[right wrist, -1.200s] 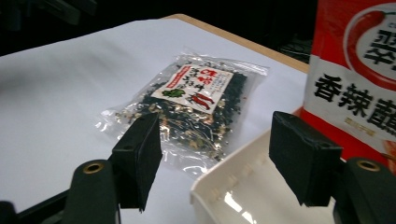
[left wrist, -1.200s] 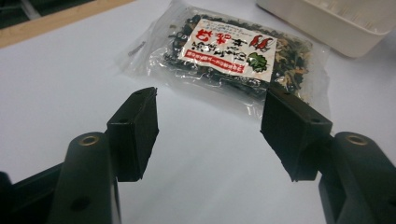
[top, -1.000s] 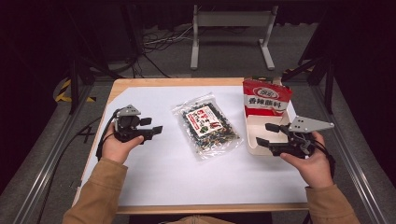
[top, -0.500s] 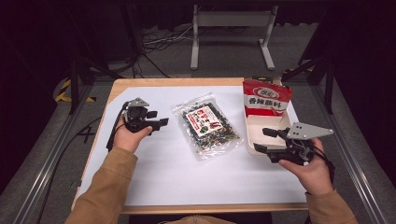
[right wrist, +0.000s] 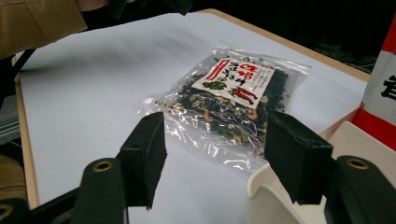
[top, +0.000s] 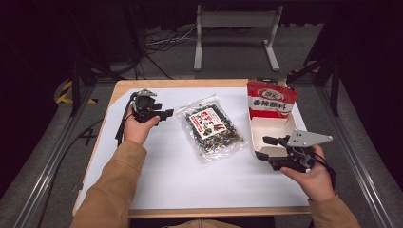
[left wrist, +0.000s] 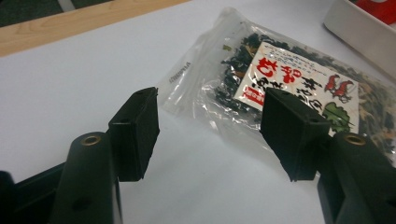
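Left of the clear snack bag (top: 211, 128), the left claw (top: 164, 114) has come forward and up the counter (top: 157, 171) over the last second: earlier it sat lower and farther from the bag, and now its tips are just beside the bag's near-left edge. Its jaws stand wide apart and hold nothing; in the left gripper view the bag (left wrist: 275, 88) lies ahead between the two black pads, not yet touched. That reads as the start of a reach, so I judge the pick-up of the bag to be the step in hand, with the grasp itself not yet made.

Right of the bag, the right claw (top: 264, 147) has dropped back slightly toward the person and now hovers at the near end of the open white carton (top: 273, 124). Its jaws are likewise spread wide and empty; in the right gripper view one pad hangs over the carton's rim (right wrist: 266, 186) and the bag (right wrist: 224, 102) lies beyond, apart from it.

The bag lies flat on the white sheet at mid-counter, between the two claws, untouched by either. It holds dark green and pale dried bits behind clear film.

Writing: the bag carries a white label with large red East Asian characters and a small green and red picture; I cannot read the characters surely. The carton's raised red and white flap (top: 271, 97) bears bold dark Chinese characters, seemingly "香辣蘸料", under a small oval logo too blurred to read.
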{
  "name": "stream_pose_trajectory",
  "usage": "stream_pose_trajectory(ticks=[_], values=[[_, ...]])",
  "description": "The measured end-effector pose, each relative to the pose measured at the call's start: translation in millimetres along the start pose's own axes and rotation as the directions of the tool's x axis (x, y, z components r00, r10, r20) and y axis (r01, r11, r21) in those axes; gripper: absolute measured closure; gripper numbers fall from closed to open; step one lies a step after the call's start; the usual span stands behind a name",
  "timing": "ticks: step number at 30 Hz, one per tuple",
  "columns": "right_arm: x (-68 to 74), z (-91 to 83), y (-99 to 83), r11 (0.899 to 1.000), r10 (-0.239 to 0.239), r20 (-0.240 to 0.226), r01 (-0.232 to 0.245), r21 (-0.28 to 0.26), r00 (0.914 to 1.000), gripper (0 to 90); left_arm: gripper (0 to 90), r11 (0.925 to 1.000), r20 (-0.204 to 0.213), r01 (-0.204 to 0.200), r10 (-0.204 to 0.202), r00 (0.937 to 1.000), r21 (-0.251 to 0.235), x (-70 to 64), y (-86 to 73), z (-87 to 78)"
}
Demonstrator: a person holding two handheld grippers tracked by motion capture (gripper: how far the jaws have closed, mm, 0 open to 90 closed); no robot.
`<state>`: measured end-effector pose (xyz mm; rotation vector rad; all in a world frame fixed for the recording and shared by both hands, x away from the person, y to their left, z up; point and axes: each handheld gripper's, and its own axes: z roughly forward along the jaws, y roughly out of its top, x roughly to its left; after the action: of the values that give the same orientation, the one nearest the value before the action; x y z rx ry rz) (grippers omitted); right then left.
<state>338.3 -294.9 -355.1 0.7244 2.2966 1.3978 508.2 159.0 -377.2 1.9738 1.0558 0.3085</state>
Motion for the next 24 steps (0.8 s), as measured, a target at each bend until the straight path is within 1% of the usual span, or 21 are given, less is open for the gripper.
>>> stream_pose_trajectory(ticks=[2,3,6,8,10,12,13,16,18,21,22,24], values=[[-0.3,1.9,-2.3,1.000,0.004,-0.002,-0.004,0.005,1.0000,38.6,36.4,0.9999,-0.004,-0.003,0.003,1.0000,-0.011,3.6,2.4,3.8],[-0.4,2.9,-3.0,1.000,0.006,-0.003,-0.006,0.006,1.0000,38.6,36.3,0.9997,-0.004,0.003,-0.003,1.0000,-0.023,5.3,2.4,5.8],[-1.0,5.1,-4.5,1.000,0.009,-0.001,-0.009,0.006,1.0000,38.7,36.2,0.9992,-0.003,0.018,-0.018,0.9998,-0.036,10.9,1.9,10.9],[-1.4,6.9,-5.6,1.000,0.011,0.000,-0.011,0.005,0.9999,39.6,35.7,0.9996,-0.014,0.018,-0.019,0.9997,-0.021,14.4,2.8,14.9],[-1.7,9.2,-7.5,1.000,0.012,0.001,-0.012,0.007,0.9999,40.5,35.6,0.9996,-0.013,0.020,-0.021,0.9997,-0.019,16.3,3.5,17.4],[-1.5,10.2,-8.5,1.000,0.013,0.001,-0.013,0.008,0.9999,40.7,35.6,0.9990,0.002,0.043,-0.043,0.9991,-0.011,18.7,4.4,22.3],[-0.6,11.2,-9.4,1.000,0.017,0.002,-0.017,0.010,0.9998,40.9,35.5,0.9987,-0.002,0.051,-0.051,0.9987,-0.010,19.7,4.7,26.0],[3.7,13.1,-10.9,1.000,0.013,-0.006,-0.013,0.014,0.9999,41.2,35.4,0.9980,-0.018,0.062,-0.062,0.9979,-0.014,22.1,5.1,33.1],[6.8,13.3,-10.6,1.000,0.008,-0.011,-0.008,0.013,0.9999,41.3,35.6,0.9962,-0.014,0.081,-0.082,0.9966,-0.030,25.8,4.1,39.7],[10.5,13.1,-10.0,1.000,0.004,-0.014,-0.004,0.008,0.9999,41.6,36.6,0.9961,-0.015,0.084,-0.084,0.9963,-0.027,28.4,2.4,46.4],[11.4,13.0,-10.0,1.000,0.003,-0.013,-0.003,0.008,0.9999,41.6,37.1,0.9968,-0.015,0.077,-0.077,0.9969,-0.022,29.4,2.1,48.8],[12.9,13.2,-10.6,1.000,0.001,-0.013,-0.001,0.007,0.9999,41.7,37.7,0.9970,-0.022,0.078,-0.078,0.9967,-0.004,30.0,1.8,54.3]])
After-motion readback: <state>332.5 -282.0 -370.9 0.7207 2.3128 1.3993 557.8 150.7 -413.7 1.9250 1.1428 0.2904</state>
